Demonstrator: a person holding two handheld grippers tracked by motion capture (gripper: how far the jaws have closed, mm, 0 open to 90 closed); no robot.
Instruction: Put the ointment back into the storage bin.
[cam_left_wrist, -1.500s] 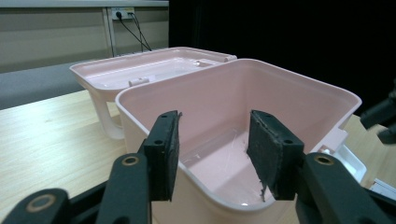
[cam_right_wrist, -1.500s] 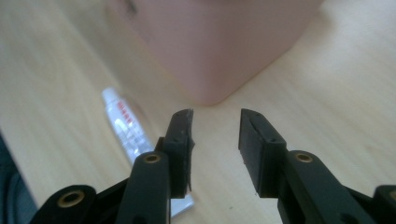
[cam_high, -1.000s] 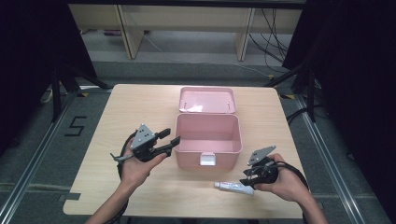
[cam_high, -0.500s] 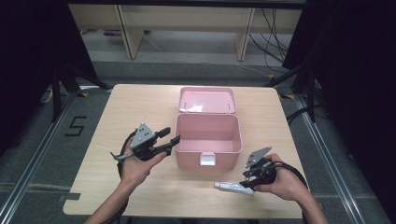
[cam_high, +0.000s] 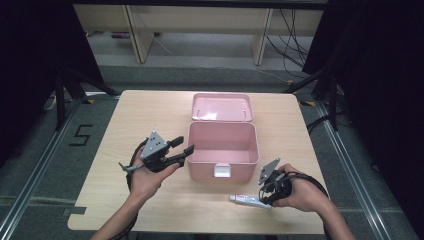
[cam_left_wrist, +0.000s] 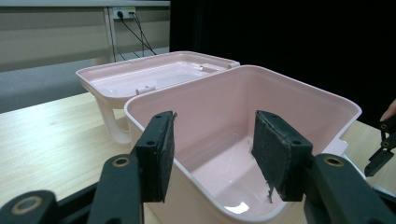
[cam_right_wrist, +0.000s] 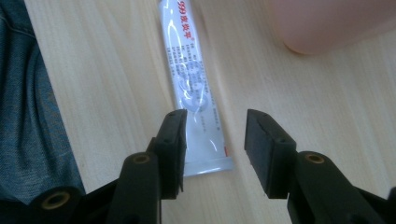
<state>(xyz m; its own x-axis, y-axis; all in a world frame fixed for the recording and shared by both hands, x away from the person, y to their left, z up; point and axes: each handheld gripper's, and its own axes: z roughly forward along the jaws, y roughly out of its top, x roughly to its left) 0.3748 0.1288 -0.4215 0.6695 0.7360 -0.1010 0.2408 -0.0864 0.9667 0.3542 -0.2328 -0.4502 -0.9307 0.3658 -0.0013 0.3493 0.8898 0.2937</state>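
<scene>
A pink box (cam_high: 222, 142) stands open mid-table, its lid (cam_high: 222, 106) laid back behind it; the inside (cam_left_wrist: 224, 163) looks bare. A white tube (cam_high: 248, 201) with printed text lies on the table in front of the box's right corner. My right gripper (cam_high: 267, 195) hovers over the tube's flat crimped end (cam_right_wrist: 205, 161), open, with the tube (cam_right_wrist: 194, 88) partly under one jaw and nothing gripped. My left gripper (cam_high: 180, 146) is held at the box's left wall, pointing into it. In the left gripper view that gripper (cam_left_wrist: 212, 144) is open with nothing between its pads.
The wooden table (cam_high: 125, 125) has bare room left of the box and along the far edge. The person's blue-clad leg (cam_right_wrist: 32, 116) lies past the near table edge. Shelving legs and cables (cam_high: 280, 35) stand on the floor beyond.
The right gripper has edged slightly left and lower over the tube's end. The left gripper and the box have barely moved.
</scene>
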